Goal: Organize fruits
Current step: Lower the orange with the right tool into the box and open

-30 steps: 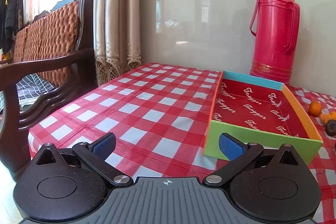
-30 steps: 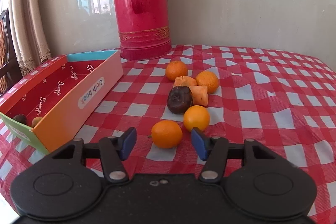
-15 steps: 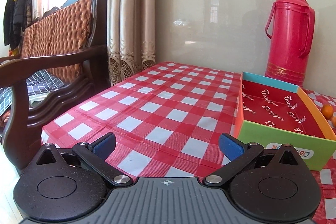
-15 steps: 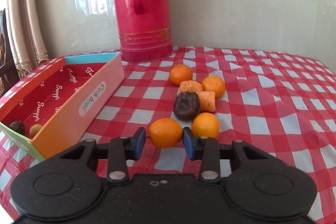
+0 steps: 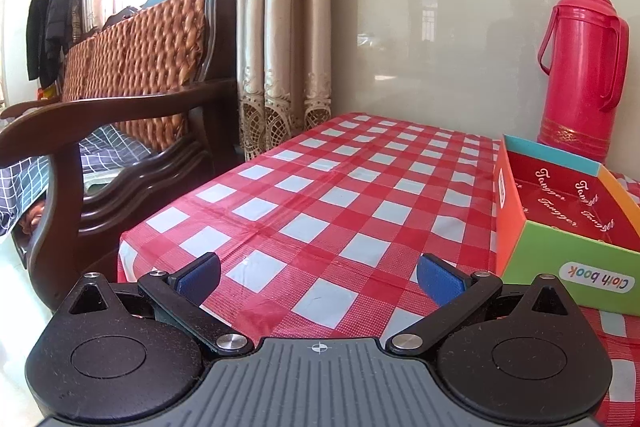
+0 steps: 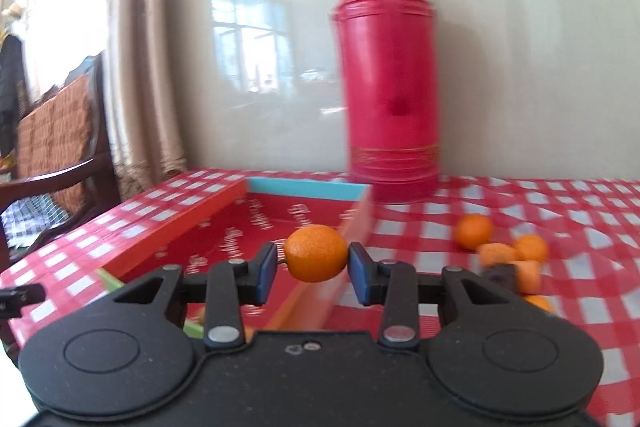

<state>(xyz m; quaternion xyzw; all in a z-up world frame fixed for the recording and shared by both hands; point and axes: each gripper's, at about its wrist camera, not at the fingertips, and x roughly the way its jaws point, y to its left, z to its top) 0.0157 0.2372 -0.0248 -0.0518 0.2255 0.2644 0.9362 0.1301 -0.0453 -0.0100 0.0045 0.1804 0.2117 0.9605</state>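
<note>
My right gripper (image 6: 316, 267) is shut on an orange mandarin (image 6: 317, 253) and holds it in the air over the right wall of the open box (image 6: 308, 188). The box has a red lining and also shows in the left wrist view (image 5: 560, 251), green front wall facing me. Several more orange fruits (image 6: 473, 231) and a dark fruit (image 6: 502, 273) lie on the checked tablecloth to the right of the box. My left gripper (image 5: 318, 277) is open and empty, low over the cloth left of the box.
A tall red thermos (image 6: 390, 83) stands behind the box against the wall; it also shows in the left wrist view (image 5: 580, 67). A wooden armchair (image 5: 120, 131) stands off the table's left edge, with curtains (image 5: 280, 27) behind it.
My right gripper closed on the mandarin, lifted it off the cloth and swung left to the box. My left gripper drew back and to the left, away from the box.
</note>
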